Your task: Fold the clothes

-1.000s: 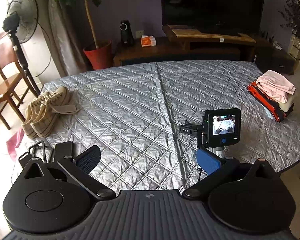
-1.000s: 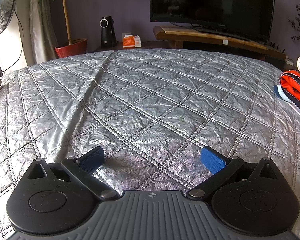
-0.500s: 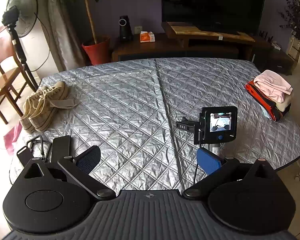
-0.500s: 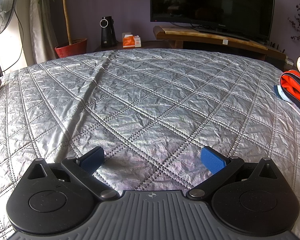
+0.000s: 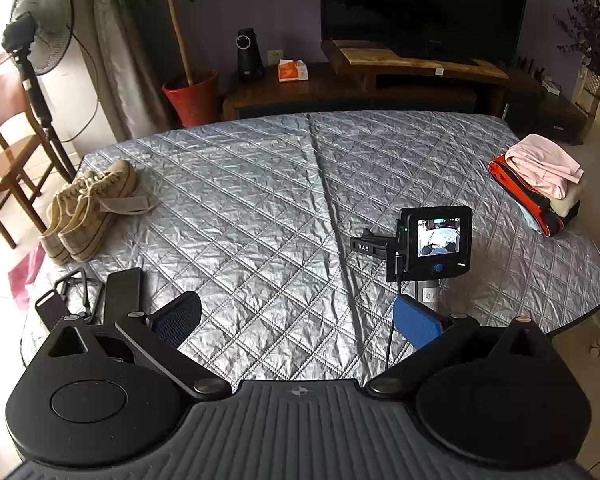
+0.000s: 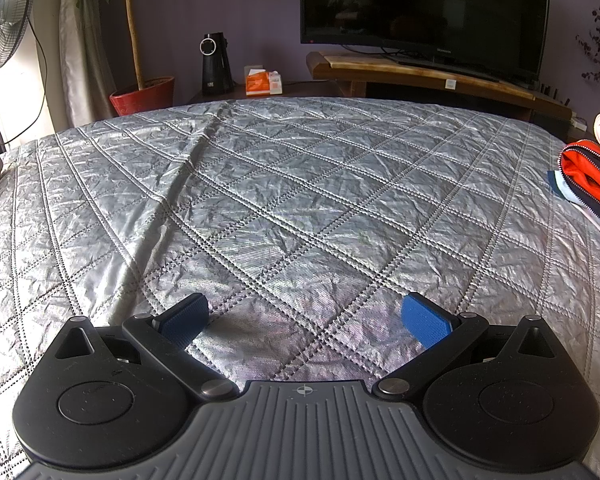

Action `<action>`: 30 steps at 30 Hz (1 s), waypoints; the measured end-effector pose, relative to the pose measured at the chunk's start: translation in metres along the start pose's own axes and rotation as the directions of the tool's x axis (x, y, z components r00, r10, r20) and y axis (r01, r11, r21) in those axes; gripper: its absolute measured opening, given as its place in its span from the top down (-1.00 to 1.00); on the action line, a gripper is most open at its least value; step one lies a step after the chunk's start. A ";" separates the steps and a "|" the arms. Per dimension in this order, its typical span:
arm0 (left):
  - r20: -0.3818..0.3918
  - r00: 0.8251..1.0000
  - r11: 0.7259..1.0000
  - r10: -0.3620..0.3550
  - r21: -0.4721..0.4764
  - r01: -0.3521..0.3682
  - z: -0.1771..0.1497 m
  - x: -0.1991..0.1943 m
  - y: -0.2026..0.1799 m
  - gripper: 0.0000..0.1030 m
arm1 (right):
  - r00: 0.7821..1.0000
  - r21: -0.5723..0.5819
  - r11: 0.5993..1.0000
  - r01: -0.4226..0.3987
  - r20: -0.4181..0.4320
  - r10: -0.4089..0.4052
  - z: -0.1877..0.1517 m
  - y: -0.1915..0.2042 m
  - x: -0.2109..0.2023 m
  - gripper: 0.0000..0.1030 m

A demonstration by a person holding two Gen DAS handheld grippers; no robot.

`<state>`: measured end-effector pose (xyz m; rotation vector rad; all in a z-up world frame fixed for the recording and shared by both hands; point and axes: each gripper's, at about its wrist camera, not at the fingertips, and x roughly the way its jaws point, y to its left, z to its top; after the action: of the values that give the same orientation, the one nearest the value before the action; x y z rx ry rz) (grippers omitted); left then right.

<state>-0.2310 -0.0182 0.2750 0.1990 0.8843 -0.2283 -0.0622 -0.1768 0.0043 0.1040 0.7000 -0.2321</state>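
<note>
Silver diamond-quilted cover (image 5: 260, 200), pink top (image 5: 544, 164) over orange-navy, perhaps striped, garment (image 6: 588, 176).

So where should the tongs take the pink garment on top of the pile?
Probably the pink garment's loose folded edge overhanging the cream piece, approached from the table's near right side: the layers there look thin enough to pinch.

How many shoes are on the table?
2. Both sneakers lie side by side at the table's left edge: one nearer the edge, the other just inside it. None seem hidden.
</note>
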 end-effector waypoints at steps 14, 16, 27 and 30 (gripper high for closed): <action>0.003 1.000 1.000 -0.003 0.014 0.003 0.001 -0.004 -0.003 -0.99 | 1.000 0.000 1.000 0.000 0.000 0.000 0.000 -0.001 0.001 -1.00; 0.003 1.000 1.000 -0.004 0.015 0.004 0.001 -0.003 -0.004 -0.99 | 1.000 0.000 1.000 0.000 0.000 0.000 0.000 -0.001 0.001 -1.00; -0.003 1.000 1.000 -0.005 0.018 0.005 0.001 -0.001 -0.004 -0.99 | 1.000 0.000 1.000 0.000 0.000 0.000 0.000 -0.001 0.001 -1.00; -0.007 1.000 1.000 -0.005 0.016 0.005 0.001 0.000 -0.004 -0.99 | 1.000 0.000 1.000 0.000 0.000 0.000 0.000 0.000 0.000 -1.00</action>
<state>-0.2313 -0.0219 0.2747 0.2127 0.8898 -0.2401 -0.0620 -0.1772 0.0039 0.1040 0.7000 -0.2319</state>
